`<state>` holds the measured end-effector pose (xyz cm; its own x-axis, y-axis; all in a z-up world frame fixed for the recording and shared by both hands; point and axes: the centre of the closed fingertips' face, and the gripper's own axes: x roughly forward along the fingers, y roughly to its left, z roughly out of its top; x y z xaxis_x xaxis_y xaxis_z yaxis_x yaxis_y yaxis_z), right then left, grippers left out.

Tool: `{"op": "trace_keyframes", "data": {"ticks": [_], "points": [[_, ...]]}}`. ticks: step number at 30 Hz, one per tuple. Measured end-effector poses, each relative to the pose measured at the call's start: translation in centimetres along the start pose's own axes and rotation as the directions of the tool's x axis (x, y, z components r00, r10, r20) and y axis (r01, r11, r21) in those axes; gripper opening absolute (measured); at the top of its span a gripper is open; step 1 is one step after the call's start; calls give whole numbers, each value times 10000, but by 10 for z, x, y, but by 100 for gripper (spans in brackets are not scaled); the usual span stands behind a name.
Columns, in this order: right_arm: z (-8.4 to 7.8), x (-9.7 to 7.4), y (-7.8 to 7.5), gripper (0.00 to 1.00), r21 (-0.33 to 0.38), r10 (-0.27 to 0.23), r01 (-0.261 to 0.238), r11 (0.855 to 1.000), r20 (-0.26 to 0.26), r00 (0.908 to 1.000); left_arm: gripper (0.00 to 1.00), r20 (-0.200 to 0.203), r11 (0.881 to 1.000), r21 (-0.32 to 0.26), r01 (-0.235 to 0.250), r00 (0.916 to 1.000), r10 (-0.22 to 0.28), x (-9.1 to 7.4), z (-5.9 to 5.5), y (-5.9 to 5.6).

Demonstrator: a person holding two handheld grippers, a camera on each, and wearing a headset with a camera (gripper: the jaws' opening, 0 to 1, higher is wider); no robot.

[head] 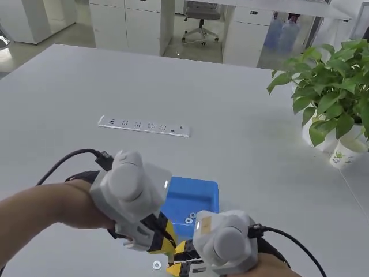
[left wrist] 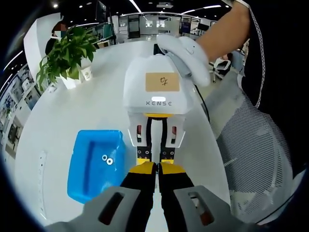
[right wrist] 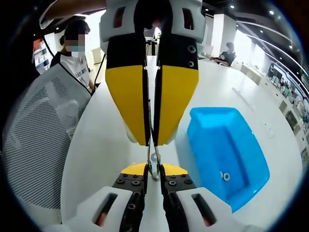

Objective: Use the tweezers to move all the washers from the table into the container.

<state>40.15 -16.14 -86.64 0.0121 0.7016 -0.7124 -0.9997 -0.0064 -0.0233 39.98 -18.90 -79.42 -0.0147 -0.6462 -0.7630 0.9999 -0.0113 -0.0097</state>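
The blue container (head: 203,192) (left wrist: 87,166) (right wrist: 231,137) lies on the white table with two washers (head: 190,218) (left wrist: 107,159) (right wrist: 224,176) in it. One loose washer (head: 156,265) lies on the table near the front edge, just left of the gripper tips. Thin metal tweezers (right wrist: 152,121) run between both grippers, which point tip to tip. My right gripper (head: 181,265) (right wrist: 153,170) is shut on one end of the tweezers. My left gripper (head: 167,245) (left wrist: 158,166) has its yellow jaws closed around their blades. The tweezer tips are hidden.
A white power strip (head: 143,126) lies farther back on the table. A potted plant (head: 331,98) (left wrist: 67,53) stands at the right edge. A mesh office chair (right wrist: 38,145) (left wrist: 251,159) sits close behind the table's front edge, with a person beyond it.
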Motion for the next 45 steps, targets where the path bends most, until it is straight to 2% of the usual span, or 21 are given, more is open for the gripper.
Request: {"op": "trace_keyframes", "data": {"ticks": [14,27,45], "points": [[1,-1,1,13,-60,21,-21,10000,20,10000,6,176,10000,-70,29,9998,-28,-1,2,1],[-3,0,2,13,-1,36,-36,10000,-51,10000,6,59,9999,-7,108,9999,-108,3,0,0],[-5,-1,3,13,151,87,-87,9998,-18,10000,6,156,9999,19,105,9998,-106,6,5,1]]}}
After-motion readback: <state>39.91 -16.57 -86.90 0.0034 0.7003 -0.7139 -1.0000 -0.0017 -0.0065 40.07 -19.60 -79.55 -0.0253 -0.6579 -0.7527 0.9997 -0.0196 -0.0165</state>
